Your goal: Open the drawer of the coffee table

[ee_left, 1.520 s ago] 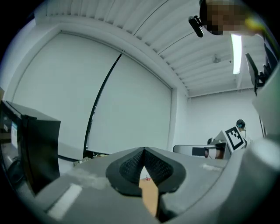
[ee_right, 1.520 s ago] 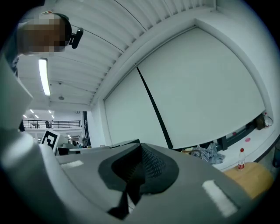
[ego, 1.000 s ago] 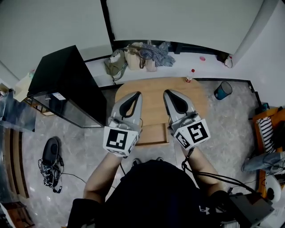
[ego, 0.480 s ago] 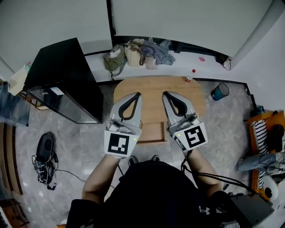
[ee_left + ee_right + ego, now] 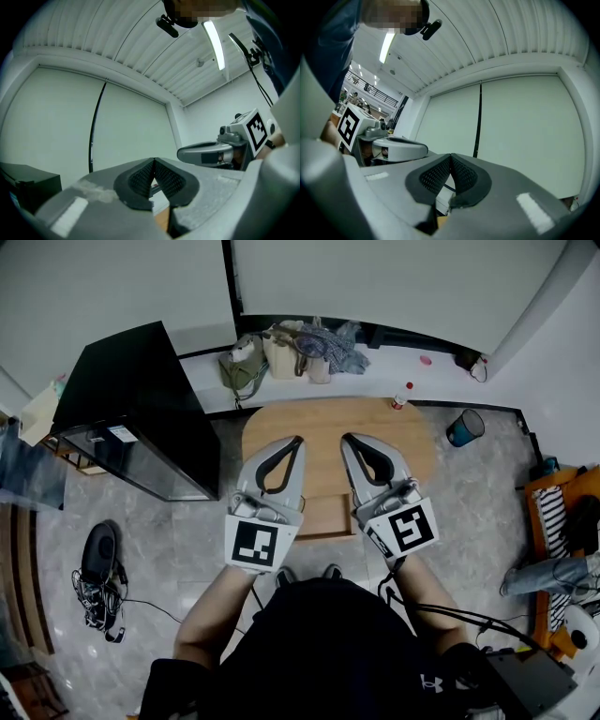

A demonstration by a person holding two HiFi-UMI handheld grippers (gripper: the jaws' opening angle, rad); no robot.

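Shifting slightly inward: left hand-held gripper [image 5: 296,440] and right hand-held gripper [image 5: 345,438], both clenched empty, hovering above worktop [image 5: 417,446], probably staging for drawer [image 5: 323,518].

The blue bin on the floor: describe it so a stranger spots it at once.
Find the wooden coffee table in the middle of the room. Off its right edge, on the grey floor, stands the blue bin. Unlike the red-capped bottle nearby, it is round, open-topped and dark inside.
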